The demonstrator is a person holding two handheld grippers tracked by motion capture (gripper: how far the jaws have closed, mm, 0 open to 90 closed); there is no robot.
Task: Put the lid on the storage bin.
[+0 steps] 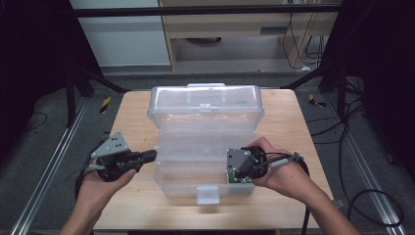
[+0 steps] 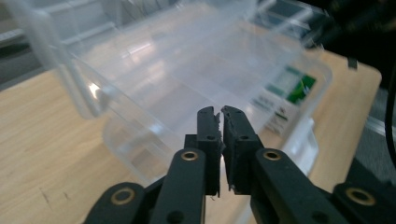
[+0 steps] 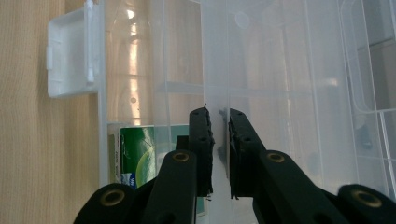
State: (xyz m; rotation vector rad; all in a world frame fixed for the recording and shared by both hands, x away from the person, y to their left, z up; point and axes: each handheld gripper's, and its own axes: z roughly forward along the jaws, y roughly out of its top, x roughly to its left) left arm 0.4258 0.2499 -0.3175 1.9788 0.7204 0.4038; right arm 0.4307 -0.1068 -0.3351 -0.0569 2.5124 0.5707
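This was a lab or test workspace. A wooden table point(image 1: 132, 196) stood on grey carpet point(image 1: 44, 137) between metal floor rails point(image 1: 46, 166), black curtains point(image 1: 29, 58) and loose cables point(image 1: 303, 34).

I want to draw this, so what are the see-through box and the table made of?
The clear hinged storage box looks like glossy transparent plastic: the table shows through its walls and light glints off them. The light brown table looks like matte wood, with visible grain, though it could be laminate.
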